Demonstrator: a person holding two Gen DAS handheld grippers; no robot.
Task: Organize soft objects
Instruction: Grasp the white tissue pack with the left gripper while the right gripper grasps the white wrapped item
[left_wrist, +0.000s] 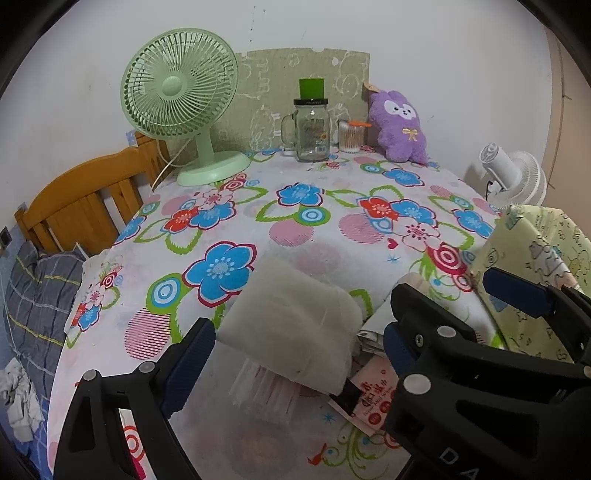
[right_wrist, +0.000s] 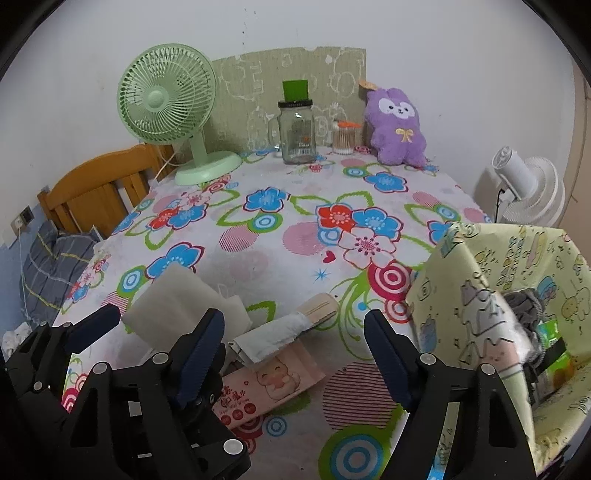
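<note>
A white foam sponge block (left_wrist: 291, 325) lies on the flowered table, between the spread fingers of my left gripper (left_wrist: 295, 343), which is open around it. In the right wrist view the sponge (right_wrist: 177, 306) sits between the left gripper's blue pads (right_wrist: 201, 343). My right gripper (right_wrist: 295, 350) is open and empty above a pink wet-wipes pack (right_wrist: 273, 384) and a folded white cloth (right_wrist: 269, 338). The wipes pack also shows in the left wrist view (left_wrist: 369, 398). A yellow cartoon-print fabric bin (right_wrist: 480, 295) stands at the right, with grey cloth inside (right_wrist: 524, 306).
A green desk fan (left_wrist: 181, 99), a glass jar with green lid (left_wrist: 312, 129), a cotton-swab tub (left_wrist: 349, 136) and a purple plush (left_wrist: 399, 125) stand along the far edge. A white fan (left_wrist: 517, 177) is off the right side. A wooden chair (left_wrist: 85, 199) is at left.
</note>
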